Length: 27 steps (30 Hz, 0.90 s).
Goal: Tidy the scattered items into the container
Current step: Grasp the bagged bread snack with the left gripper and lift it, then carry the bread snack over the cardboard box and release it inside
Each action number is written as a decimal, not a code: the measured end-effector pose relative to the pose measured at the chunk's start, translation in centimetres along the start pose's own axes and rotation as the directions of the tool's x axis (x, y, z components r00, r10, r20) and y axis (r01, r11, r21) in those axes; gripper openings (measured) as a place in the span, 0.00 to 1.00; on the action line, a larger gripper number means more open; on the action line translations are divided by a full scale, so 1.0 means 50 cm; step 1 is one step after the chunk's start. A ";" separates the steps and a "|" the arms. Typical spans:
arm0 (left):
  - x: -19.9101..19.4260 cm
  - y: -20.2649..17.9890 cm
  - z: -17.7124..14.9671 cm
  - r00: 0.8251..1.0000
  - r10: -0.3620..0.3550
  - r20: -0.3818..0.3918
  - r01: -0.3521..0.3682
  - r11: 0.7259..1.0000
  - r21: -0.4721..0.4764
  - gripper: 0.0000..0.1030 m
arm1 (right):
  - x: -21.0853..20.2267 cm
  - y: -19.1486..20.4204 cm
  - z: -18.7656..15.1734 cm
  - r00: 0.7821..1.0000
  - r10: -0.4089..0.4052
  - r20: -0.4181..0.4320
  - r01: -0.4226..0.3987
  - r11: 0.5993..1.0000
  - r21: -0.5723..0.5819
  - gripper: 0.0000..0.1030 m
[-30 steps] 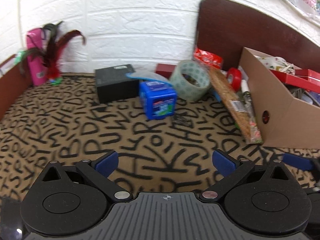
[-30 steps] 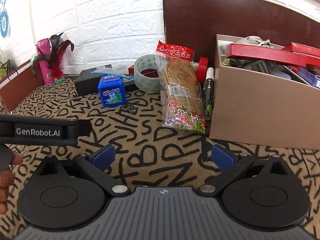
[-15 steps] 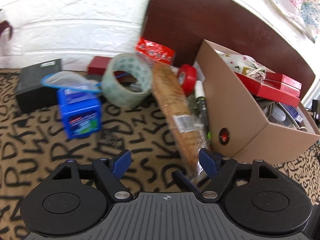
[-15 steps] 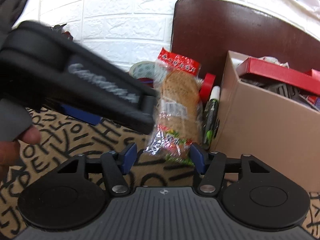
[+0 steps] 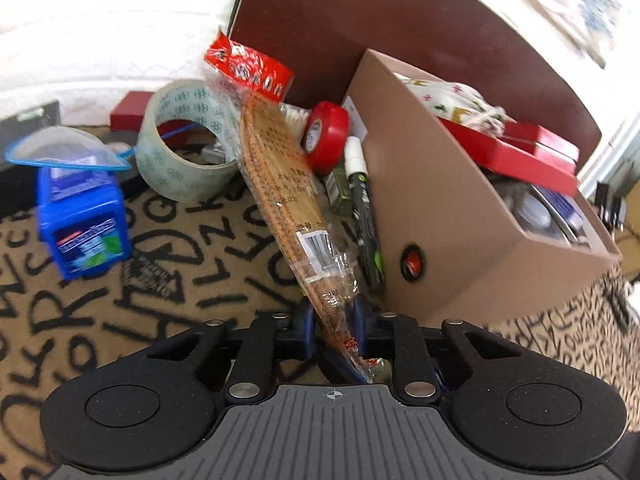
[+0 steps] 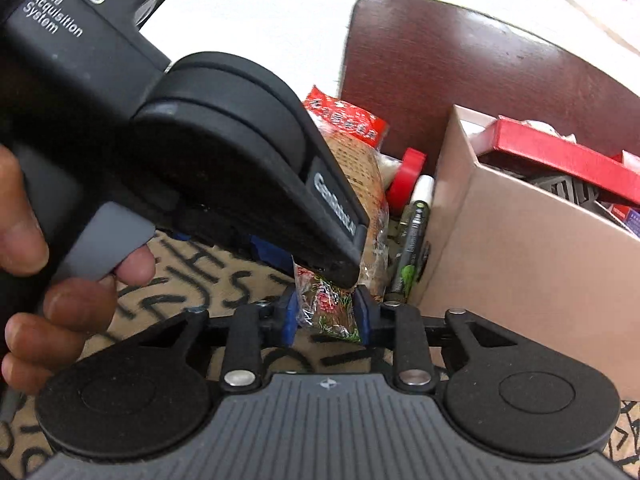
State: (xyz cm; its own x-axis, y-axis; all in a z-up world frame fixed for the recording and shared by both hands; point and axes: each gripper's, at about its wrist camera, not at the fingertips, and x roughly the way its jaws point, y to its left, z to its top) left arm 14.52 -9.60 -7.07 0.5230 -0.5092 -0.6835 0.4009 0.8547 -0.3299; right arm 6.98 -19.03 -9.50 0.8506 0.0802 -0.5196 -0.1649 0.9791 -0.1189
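While both grippers pinch its near end, left gripper [image 5: 334,326] and right gripper [image 6: 325,312] clamped together, the cracker packet [image 5: 280,168] runs lengthwise away (tilted), cardboard box [image 5: 448,216] just right of it.

tan bench cloth [image 5: 168,280] with black scribbled letters all over, plain brown cardboard box [image 5: 452,216], snack pack [image 5: 280,184] golden-brown with a red top, bright red tape roll [image 5: 326,136], blue mint tub [image 5: 84,228], see-through tape roll [image 5: 184,148] with tiny green logos
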 end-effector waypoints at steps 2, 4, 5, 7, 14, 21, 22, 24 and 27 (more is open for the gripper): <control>-0.031 -0.004 -0.024 1.000 -0.003 -0.005 0.003 1.000 -0.001 0.13 | -0.029 0.011 -0.007 1.000 0.026 0.001 -0.026 0.999 -0.019 0.24; -0.061 -0.006 -0.058 1.000 -0.009 -0.012 0.009 1.000 -0.015 0.12 | -0.066 0.023 -0.019 0.998 0.062 -0.005 -0.062 0.998 -0.029 0.21; -0.077 -0.006 -0.077 1.000 -0.018 -0.019 0.018 0.999 -0.029 0.12 | -0.087 0.028 -0.027 0.996 0.088 -0.011 -0.088 0.996 -0.029 0.20; -0.111 -0.007 -0.122 0.999 -0.036 -0.030 0.034 0.998 -0.061 0.12 | -0.128 0.039 -0.047 0.992 0.123 -0.028 -0.124 0.991 -0.038 0.19; -0.204 -0.045 -0.257 0.996 -0.071 -0.062 0.067 0.995 -0.068 0.12 | -0.272 0.063 -0.131 0.973 0.204 -0.106 -0.213 0.974 -0.075 0.20; -0.250 -0.071 -0.296 1.000 0.024 -0.014 -0.024 1.000 -0.009 0.57 | -0.357 0.069 -0.173 0.951 0.265 -0.157 -0.267 0.964 0.009 0.46; -0.252 -0.068 -0.293 0.999 0.040 -0.006 -0.040 0.999 -0.011 0.62 | -0.359 0.066 -0.175 0.948 0.273 -0.166 -0.272 0.962 0.034 0.55; -0.260 -0.048 -0.289 0.999 0.053 0.005 -0.052 0.998 -0.046 0.68 | -0.367 0.056 -0.169 0.947 0.277 -0.163 -0.270 0.961 0.065 0.60; -0.263 -0.013 -0.277 0.996 0.085 0.014 -0.083 0.991 -0.108 0.78 | -0.362 0.051 -0.159 0.949 0.279 -0.146 -0.268 0.959 0.091 0.72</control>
State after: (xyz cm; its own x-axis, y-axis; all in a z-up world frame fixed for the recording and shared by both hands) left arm -3.04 -2.04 -6.88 0.5657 -0.4360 -0.7000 0.2729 0.9000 -0.3400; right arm -12.80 -19.48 -7.11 0.6886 0.3220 -0.6498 -0.3407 0.9346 0.1022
